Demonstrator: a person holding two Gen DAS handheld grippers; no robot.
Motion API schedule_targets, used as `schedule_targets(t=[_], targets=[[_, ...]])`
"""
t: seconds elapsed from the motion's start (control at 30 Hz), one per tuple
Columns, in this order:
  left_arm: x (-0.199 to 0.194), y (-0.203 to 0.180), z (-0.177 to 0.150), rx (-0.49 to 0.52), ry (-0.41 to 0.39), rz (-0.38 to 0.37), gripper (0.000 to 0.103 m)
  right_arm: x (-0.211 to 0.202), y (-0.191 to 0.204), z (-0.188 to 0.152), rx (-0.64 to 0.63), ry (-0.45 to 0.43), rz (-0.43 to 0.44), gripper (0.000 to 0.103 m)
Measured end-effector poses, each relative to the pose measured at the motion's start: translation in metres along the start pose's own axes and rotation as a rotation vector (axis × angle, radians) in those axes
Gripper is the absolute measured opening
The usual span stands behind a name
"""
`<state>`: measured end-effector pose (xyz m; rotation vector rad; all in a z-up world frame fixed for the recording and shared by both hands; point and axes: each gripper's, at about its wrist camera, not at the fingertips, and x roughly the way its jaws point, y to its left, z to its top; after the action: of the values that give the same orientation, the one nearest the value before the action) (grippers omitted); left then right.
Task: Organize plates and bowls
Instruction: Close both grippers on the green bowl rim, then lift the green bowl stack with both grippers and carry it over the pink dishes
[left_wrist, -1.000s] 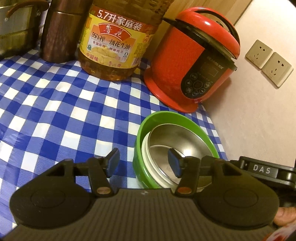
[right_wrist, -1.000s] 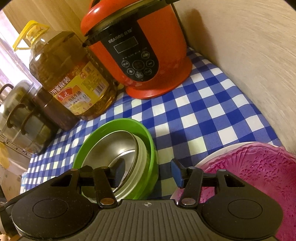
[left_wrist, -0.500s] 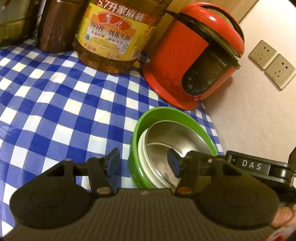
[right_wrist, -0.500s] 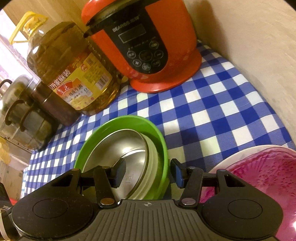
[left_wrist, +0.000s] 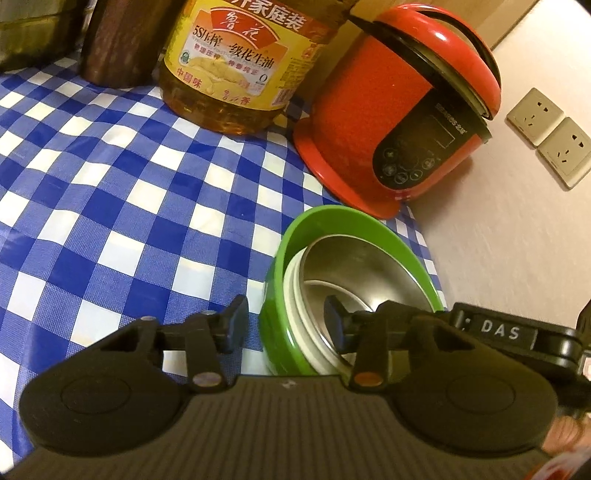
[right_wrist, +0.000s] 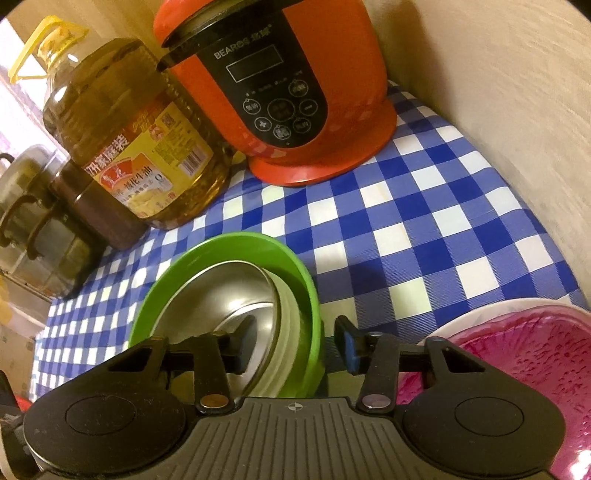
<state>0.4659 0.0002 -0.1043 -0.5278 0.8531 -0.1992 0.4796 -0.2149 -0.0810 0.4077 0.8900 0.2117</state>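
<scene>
A green bowl (left_wrist: 280, 258) holds a white bowl (left_wrist: 291, 288) and a steel bowl (left_wrist: 354, 266) nested inside. The stack sits on the blue checked cloth. My left gripper (left_wrist: 283, 326) is open, its jaws straddling the stack's left rim. My right gripper (right_wrist: 295, 341) is open, its jaws straddling the right rim of the same green bowl (right_wrist: 295, 266). The steel bowl (right_wrist: 221, 295) shows there too. A pink patterned plate (right_wrist: 524, 362) on a white plate (right_wrist: 491, 308) lies at the right.
A red rice cooker (left_wrist: 402, 110) stands behind the bowls by the wall. A large oil jug (left_wrist: 243, 62), a brown canister (left_wrist: 118, 40) and a glass-lidded pot (right_wrist: 26, 221) line the back. Wall sockets (left_wrist: 550, 136) are on the right wall.
Both grippers have moved forward and closer to the bowl stack; the rims now sit deeper between their open jaws. The stack looks slightly tilted or shifted.
</scene>
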Motion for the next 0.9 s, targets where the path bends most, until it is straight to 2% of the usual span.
schedule_targets(t=[0.1, 0.3, 0.5, 0.7, 0.9], targets=[[-0.001, -0.002, 0.0, 0.012, -0.005, -0.002, 0.035, -0.001, 0.002, -0.001, -0.028, -0.003, -0.001, 0.036], [-0.004, -0.005, -0.001, 0.034, -0.004, 0.019, 0.034, -0.001, 0.011, -0.004, -0.075, -0.001, -0.035, 0.035], [-0.019, 0.006, 0.0, 0.053, 0.007, 0.056, 0.032, -0.002, 0.024, -0.013, -0.068, 0.024, -0.012, 0.035], [-0.046, 0.027, -0.004, 0.081, 0.032, 0.086, 0.03, -0.006, 0.048, -0.036, -0.046, 0.043, 0.016, 0.035], [-0.077, 0.048, -0.022, 0.063, 0.033, 0.093, 0.031, -0.016, 0.064, -0.065, -0.02, 0.048, 0.05, 0.035]])
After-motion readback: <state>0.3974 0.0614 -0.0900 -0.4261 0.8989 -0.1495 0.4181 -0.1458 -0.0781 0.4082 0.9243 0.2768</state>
